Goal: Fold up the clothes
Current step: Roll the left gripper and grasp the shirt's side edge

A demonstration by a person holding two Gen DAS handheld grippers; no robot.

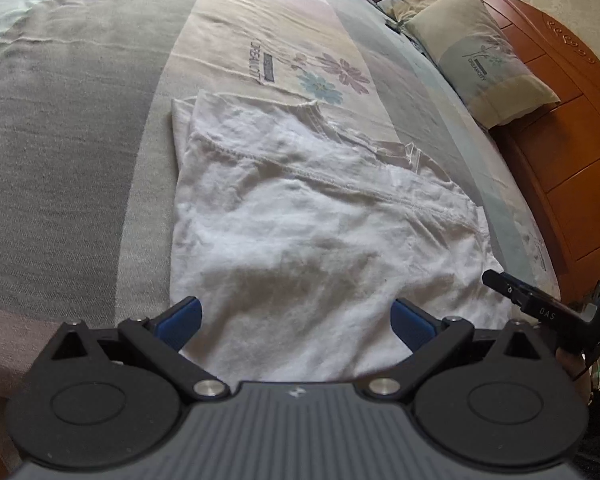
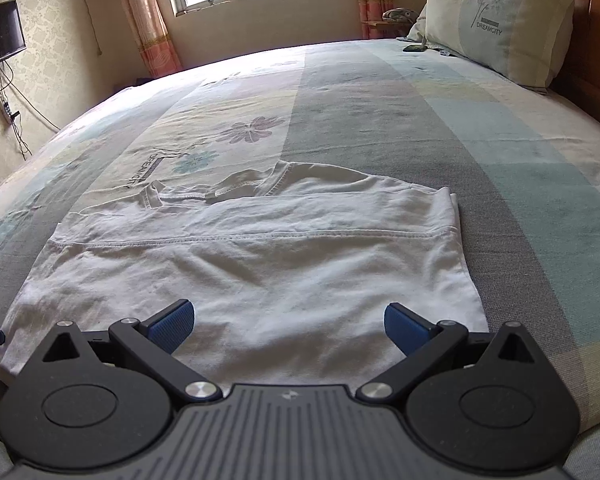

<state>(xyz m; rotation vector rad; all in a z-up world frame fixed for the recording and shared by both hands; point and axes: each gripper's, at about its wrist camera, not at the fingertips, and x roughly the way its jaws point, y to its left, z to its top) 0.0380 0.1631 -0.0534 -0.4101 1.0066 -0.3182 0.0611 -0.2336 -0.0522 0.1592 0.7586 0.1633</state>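
While both claws gape wide and grasp nothing, a partly folded white T-shirt (image 2: 240,264) lies mid-frame on the bed (image 2: 500,200). The left claw (image 1: 296,322) and right claw (image 2: 286,322) hover at its near edge. A pillow (image 2: 496,20) sits upper right.

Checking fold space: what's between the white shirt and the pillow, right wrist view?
Only bare bedsheet lies between the white shirt and the pillow. A small dark object sits beside the pillow, off that line. The right wrist view shows this.

T-shirt (image 2: 252,256) flat on bed (image 2: 420,120) near front edge, pillow (image 2: 496,20) far right by headboard (image 1: 560,152).
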